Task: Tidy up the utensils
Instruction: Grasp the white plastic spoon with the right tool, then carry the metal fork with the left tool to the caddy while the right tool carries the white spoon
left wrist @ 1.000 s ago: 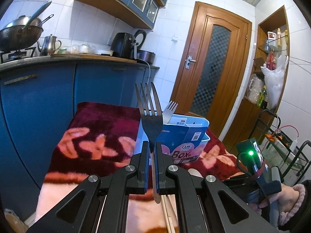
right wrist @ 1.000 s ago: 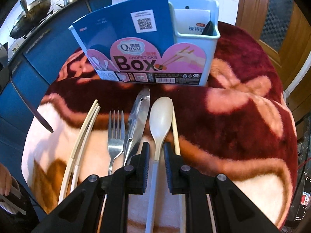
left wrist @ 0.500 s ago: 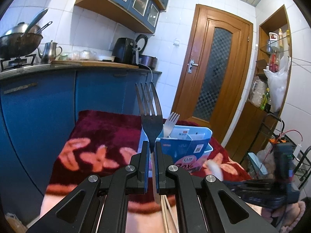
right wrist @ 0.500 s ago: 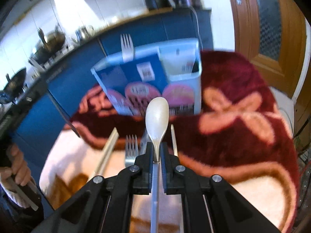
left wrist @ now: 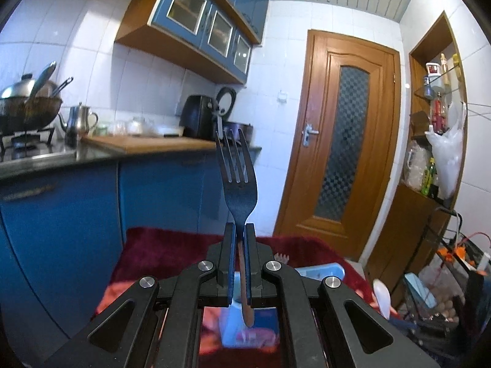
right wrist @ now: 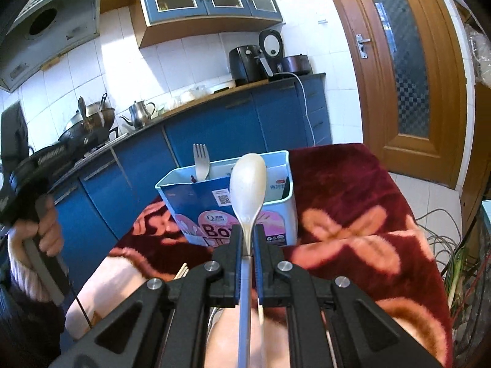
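**Pale spoon and dark fork lifted, box waiting below**

Cream plastic fills the right gripper (right wrist: pixel 248 240): its jaws are clamped on the neck of the spoon (right wrist: pixel 248 184), bowl upward, lined up toward the chopsticks box (right wrist: pixel 270 214) on the red blanket (right wrist: pixel 353 190). A fork (right wrist: pixel 201 161) already stands inside. The left gripper (left wrist: pixel 240 239) pinches a dark fork (left wrist: pixel 237 181) by its neck, tines up, seemingly so the handle can drop into the box first

Left tool (left wrist: pixel 240 230) clamped on fork neck — right tool (right wrist: pixel 248 233) clamped on spoon neck.
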{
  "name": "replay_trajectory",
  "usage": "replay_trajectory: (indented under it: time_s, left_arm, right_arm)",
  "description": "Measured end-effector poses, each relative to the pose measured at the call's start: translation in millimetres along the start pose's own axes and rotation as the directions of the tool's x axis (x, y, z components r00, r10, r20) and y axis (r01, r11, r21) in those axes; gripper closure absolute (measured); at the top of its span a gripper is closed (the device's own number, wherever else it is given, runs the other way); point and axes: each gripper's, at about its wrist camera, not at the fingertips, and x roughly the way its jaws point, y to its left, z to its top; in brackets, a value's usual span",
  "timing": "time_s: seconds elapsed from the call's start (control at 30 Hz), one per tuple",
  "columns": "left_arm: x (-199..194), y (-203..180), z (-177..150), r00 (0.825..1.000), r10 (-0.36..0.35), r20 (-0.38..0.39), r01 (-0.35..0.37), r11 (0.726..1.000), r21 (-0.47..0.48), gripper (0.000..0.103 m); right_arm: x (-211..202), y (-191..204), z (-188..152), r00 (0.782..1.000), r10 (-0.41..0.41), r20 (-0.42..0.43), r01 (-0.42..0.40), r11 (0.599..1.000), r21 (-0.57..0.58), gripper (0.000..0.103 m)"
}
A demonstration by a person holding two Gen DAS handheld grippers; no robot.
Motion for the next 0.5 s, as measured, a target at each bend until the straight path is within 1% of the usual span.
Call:
replay_trajectory:
  time_s: [0.1,0.2,0.4,0.5]
  left_arm:
    - [10.8,-2.7,3.9,1.000,0.008,0.017,-0.008,1.000,0.005,0.099]
    - [24.5,-3.6,1.1,1.000,0.014,0.019,-0.014,1.000,0.010,0.099]
    - [52.6,0.2,-17.1,0.999,0.035,-0.011,-0.035,0.999,0.009,0.099]
    - [60.7,1.4,-27.2,0.999,0.036,-0.032,-0.036,0.999,0.007,0.099]
  right_arm:
    - [0.6,-4.3,-1.5,1.000,-0.009,0.016,0.009,1.000,-0.001,0.094]
    - [-1.4,-10.4,-1.4,0.999,-0.017,0.027,0.017,1.000,0.002,0.094]
    - [-0.3,-20.6,2.0,0.998,-0.033,0.051,0.032,0.999,0.014,0.094]
    - [4.3,-22.3,8.8,0.997,-0.044,0.061,0.044,0.999,0.011,0.094]
